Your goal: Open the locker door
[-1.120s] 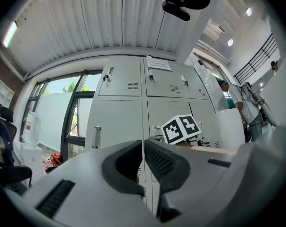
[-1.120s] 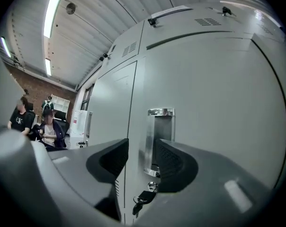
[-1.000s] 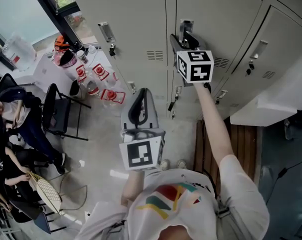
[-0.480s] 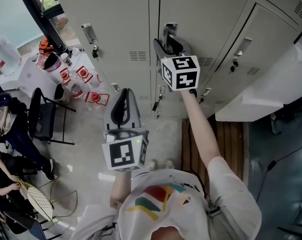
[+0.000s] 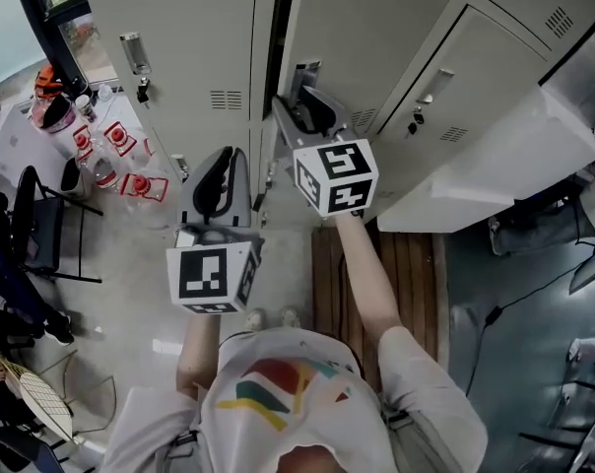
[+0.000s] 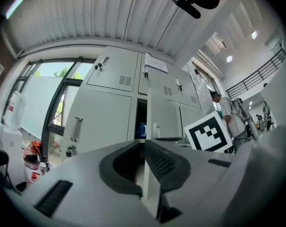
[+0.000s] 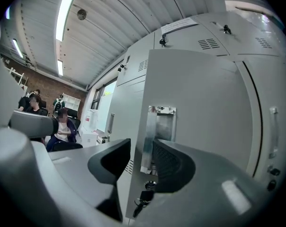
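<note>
Locker door (image 5: 362, 42) stands ajar in the bank of lockers. The right hand-held gripper (image 7: 141, 156) straddles its handle edge, jaws closing for a pulling grip, not yet pinching. The left hand-held gripper (image 6: 143, 150) hangs clenched and empty, clear of the swing.

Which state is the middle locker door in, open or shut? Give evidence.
Partly open. The locker door stands swung out, leaving a dark gap; the left gripper view shows something blue inside.
</note>
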`<state>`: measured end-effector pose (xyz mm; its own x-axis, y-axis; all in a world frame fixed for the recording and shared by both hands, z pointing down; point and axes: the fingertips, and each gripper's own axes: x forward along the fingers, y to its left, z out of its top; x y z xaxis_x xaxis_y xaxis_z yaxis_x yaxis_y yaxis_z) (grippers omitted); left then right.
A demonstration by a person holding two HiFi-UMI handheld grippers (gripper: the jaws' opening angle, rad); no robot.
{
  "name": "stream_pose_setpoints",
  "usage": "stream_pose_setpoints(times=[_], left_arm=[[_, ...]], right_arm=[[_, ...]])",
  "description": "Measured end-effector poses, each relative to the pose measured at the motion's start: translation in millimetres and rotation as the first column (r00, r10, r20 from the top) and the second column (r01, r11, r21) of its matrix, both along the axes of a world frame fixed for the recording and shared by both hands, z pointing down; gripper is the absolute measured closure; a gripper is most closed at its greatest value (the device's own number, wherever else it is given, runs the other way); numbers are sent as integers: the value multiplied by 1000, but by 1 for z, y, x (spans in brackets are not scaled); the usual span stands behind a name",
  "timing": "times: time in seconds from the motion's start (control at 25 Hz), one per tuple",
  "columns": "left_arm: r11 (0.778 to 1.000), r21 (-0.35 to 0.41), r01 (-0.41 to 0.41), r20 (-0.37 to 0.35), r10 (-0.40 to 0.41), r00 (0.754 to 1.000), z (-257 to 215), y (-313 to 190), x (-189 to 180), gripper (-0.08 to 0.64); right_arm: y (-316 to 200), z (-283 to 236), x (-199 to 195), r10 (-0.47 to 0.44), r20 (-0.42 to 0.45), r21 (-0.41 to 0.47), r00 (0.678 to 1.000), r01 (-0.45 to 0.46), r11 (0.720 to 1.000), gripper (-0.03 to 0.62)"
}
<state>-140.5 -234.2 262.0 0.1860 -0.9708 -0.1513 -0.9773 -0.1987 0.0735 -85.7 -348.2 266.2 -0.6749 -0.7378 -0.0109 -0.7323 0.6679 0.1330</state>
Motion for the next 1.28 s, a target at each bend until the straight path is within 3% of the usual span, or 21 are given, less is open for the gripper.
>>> stream_pose_setpoints(times=[0.12,0.2,0.36,0.56,0.72,0.96,1.28], left_arm=[[997,-13,-74,-15,74,997,-1,-5,15,522],[991,-42,-127,-17,126,992,6,-9,28,437],[975,-125,-185,-10,186,983,34,-16,51,434],[938,-234,-257,-24,258,966,71,-24,82,436],[918,-244,-313,-56,309,949,78,-26,100,436],[901,-243,-359,-52,358,932,77,-28,122,436],[861,-246,-445,-56,446,893,76,-25,147,437]], right_arm=[[19,0,14,-9,-10,4,1000,9,1000,456],[30,0,23,-9,-16,3,1000,9,1000,456],[47,0,41,-3,-24,2,1000,3,1000,456],[61,0,59,15,-11,-4,1000,-15,1000,461],[68,1,73,32,-10,2,999,-32,999,465],[78,2,86,30,-5,-5,1000,-30,1000,463],[87,2,103,39,-1,-19,999,-39,999,458]])
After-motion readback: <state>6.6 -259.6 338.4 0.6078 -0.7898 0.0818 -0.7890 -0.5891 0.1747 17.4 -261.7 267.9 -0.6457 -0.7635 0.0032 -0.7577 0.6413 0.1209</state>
